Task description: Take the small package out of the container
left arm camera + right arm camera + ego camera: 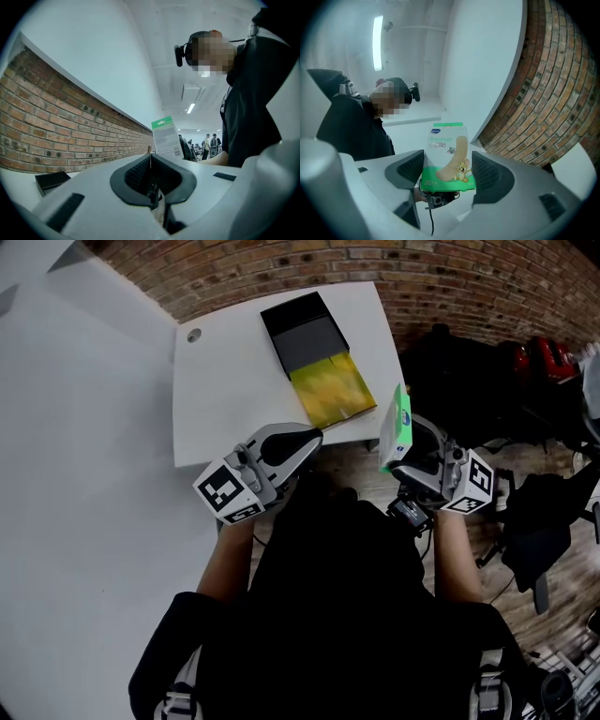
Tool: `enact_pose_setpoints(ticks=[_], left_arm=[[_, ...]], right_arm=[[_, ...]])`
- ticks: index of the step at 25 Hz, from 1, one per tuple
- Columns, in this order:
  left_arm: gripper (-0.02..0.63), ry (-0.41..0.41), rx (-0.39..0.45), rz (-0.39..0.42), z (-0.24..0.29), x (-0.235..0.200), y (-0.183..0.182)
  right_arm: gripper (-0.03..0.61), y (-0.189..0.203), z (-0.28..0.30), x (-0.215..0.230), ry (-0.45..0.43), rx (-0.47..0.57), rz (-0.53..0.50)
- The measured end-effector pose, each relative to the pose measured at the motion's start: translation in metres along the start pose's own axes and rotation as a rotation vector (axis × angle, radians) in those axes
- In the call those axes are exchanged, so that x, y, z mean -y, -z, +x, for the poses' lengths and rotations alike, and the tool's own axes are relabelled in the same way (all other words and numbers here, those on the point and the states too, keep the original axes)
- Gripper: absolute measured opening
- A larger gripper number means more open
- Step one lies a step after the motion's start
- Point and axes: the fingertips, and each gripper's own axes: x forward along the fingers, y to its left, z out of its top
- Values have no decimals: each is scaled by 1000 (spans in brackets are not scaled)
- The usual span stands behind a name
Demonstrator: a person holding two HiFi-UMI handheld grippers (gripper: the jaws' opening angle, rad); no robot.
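1. The right gripper (447,172) holds the small package (446,150). Its two jaws press on the sides of the pack, one on each side.
2. The small package is green with a cartoon picture on it. It is up in the air, just past the right near corner of the table (225,381), and not in the container (298,310).
3. The container is a black box. It lies open on the far part of the table. A yellow piece (330,390) touches its near end.
4. The left gripper (151,173) is at the near edge of the table. Its jaws are closed tight with nothing in them.
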Motion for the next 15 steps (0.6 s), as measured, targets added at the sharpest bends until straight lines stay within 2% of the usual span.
enact_pose_setpoints(ticks=[15], left_arm=[[17,25,-10,-6,16,0,6]], right_arm=[[324,-8,-9,6,2,46,18]])
